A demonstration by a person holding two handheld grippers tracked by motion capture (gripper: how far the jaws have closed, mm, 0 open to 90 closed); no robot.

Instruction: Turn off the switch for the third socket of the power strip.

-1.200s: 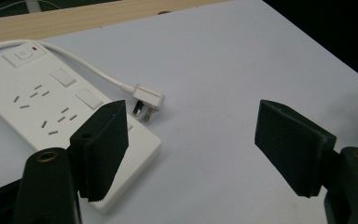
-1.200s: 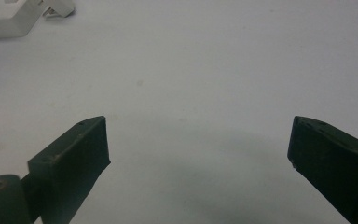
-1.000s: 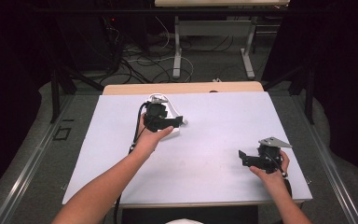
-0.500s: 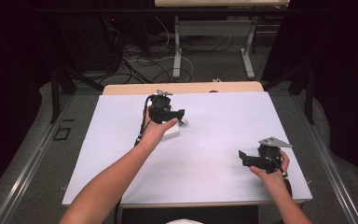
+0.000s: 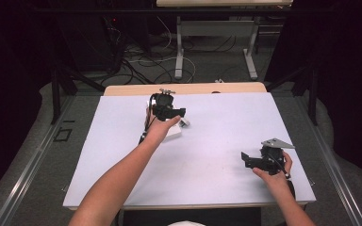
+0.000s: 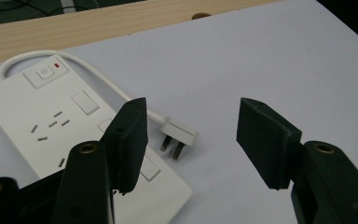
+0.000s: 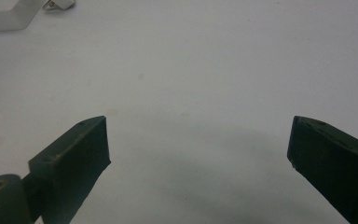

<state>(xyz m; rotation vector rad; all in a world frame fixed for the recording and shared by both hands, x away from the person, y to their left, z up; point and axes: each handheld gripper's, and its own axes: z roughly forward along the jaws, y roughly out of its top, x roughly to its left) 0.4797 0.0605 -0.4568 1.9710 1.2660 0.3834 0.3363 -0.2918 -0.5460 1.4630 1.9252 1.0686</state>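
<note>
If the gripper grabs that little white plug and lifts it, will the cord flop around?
Probably. The plug looks small and rigid, so it should lift easily, but its thin cord already curves, so it would likely bend and trail. The power strip may drag behind.

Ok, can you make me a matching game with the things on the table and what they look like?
Things:
1. power strip
2. plug
3. left gripper
4. right gripper

Descriptions:
A. open over bare white table
B. lies flat with a small red light
C. open just above the plug
D. lies on the table at the end of a white cord

Pairs: 1-B, 2-D, 3-C, 4-A
</note>
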